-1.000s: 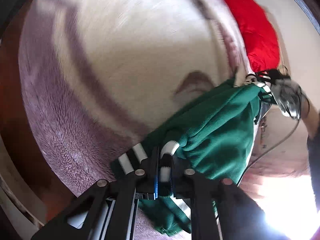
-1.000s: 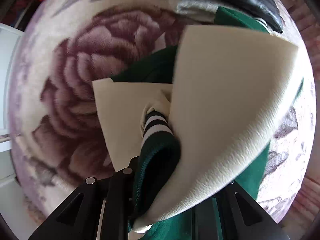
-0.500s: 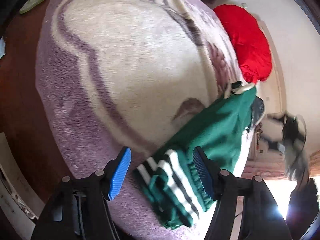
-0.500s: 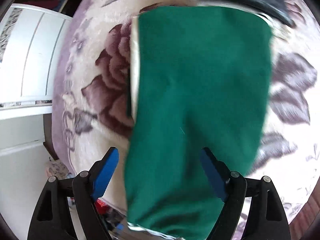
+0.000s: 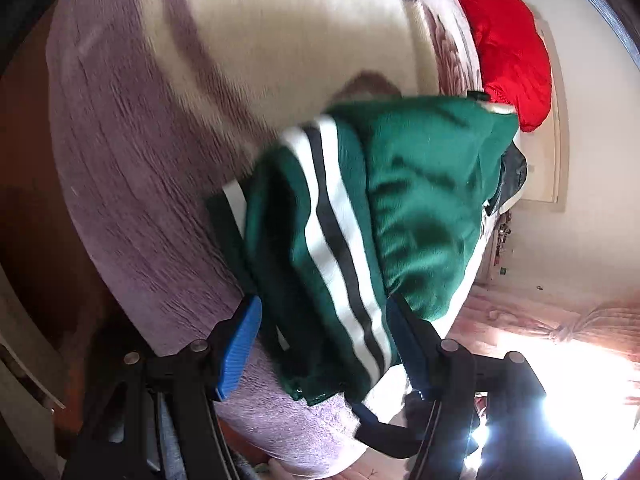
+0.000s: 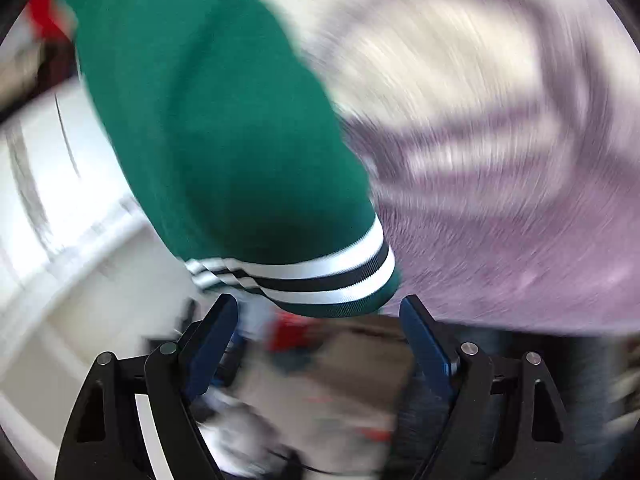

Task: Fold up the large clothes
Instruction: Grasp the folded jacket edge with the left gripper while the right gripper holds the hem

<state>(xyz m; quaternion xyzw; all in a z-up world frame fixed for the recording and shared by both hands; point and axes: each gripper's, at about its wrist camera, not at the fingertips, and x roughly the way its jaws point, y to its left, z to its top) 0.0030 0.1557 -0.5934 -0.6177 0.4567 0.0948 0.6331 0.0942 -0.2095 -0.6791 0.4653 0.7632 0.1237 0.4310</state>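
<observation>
Green fleece jacket (image 5: 420, 200) with black-and-white striped ribbed hem (image 6: 320, 272) lies folded at the near edge of the plush purple-and-cream floral blanket (image 5: 160, 200), hem overhanging; looks soft, bulky and limp, best taken by the firmer ribbed band. Left gripper (image 5: 320, 344) stands open astride the striped band, pads clear; right gripper (image 6: 316, 332) is closing, nothing between its jaws. No containers visible.

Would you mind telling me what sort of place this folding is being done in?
Most likely a bedroom at home: the green jacket lies on a plush floral blanket spread like a bed cover, with a red cushion by the wall.
</observation>
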